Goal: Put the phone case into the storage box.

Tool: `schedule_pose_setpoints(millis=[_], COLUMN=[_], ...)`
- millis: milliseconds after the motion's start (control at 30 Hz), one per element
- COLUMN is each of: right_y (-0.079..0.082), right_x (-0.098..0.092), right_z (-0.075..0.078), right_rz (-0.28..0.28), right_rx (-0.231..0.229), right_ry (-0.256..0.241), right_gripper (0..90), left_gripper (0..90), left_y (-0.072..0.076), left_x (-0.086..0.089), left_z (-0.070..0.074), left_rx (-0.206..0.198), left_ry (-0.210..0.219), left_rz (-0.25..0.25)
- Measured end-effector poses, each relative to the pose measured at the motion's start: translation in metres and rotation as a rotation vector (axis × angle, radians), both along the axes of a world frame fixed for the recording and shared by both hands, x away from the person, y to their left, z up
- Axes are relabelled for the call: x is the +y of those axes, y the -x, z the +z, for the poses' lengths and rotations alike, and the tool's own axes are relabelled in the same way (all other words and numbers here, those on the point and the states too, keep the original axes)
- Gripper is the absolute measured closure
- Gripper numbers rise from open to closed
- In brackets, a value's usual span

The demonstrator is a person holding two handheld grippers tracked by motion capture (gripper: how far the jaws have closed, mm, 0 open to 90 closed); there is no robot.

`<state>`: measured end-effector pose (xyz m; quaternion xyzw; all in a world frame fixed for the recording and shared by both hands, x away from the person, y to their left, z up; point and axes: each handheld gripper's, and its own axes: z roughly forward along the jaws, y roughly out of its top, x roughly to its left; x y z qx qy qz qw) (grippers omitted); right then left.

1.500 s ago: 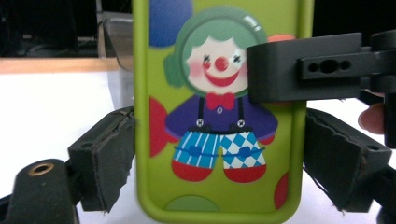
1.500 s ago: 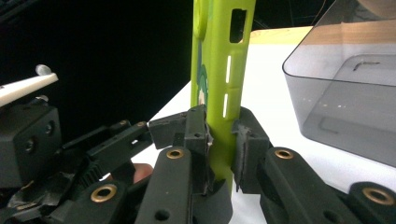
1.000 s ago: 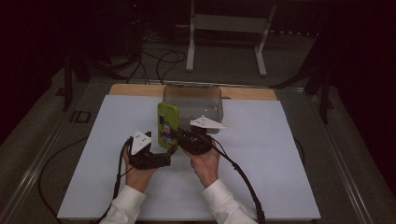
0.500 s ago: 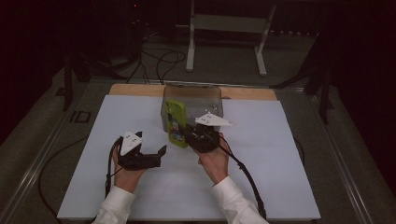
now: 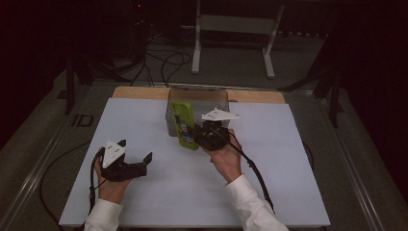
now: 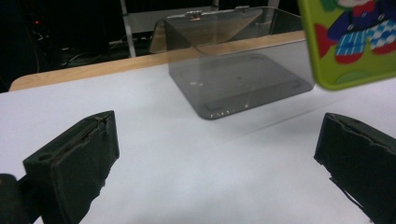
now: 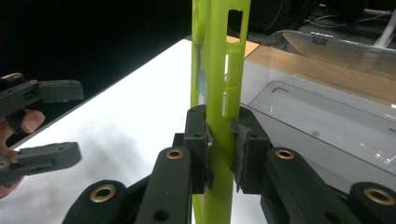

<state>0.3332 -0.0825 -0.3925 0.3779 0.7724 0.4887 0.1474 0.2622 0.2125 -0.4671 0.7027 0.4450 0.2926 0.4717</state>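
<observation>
White table (image 5: 144, 120) carries a clear box (image 5: 211, 96); right hand-held gripper (image 7: 223, 154), clamping the green case (image 7: 217, 70), should lower it in upright while left hand-held gripper (image 5: 137, 161) waits wide apart.

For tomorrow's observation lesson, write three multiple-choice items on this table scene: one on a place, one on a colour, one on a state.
1. Where is the clear box?
A. At the table's far edge, middle
B. At the near left corner
C. On the floor

2. What colour is the phone case?
A. Red
B. Lime green
C. Black

3. How does the left gripper stand?
A. Shut on the case
B. Shut on nothing
C. Open, holding nothing

Key: 1 A, the box sits by the wooden far edge. 2 B, the right gripper clamps a green edge. 3 C, its jaws stand wide apart over bare table.
</observation>
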Motion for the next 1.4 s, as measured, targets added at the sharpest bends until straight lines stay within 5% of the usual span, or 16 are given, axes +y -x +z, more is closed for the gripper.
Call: schedule_pose_setpoints(millis=[667,967,1400], right_y=[-0.01,-0.021,-0.041], right_x=[-0.004,-0.006,-0.008], right_z=[0.014,0.022,0.032], right_rz=[0.035,0.026,0.003], right_rx=[0.05,0.092,0.171], right_ry=[0.081,0.131,0.137], right_gripper=[78.0,78.1,78.2], left_gripper=[0.0,0.0,0.0], left_y=[0.019,0.018,0.017], left_x=[0.028,0.03,0.028], left_z=[-0.02,-0.027,-0.031], left_rx=[0.0,-0.001,-0.004], left_ry=[-0.05,-0.052,-0.055], left_rz=[-0.031,-0.002,0.008])
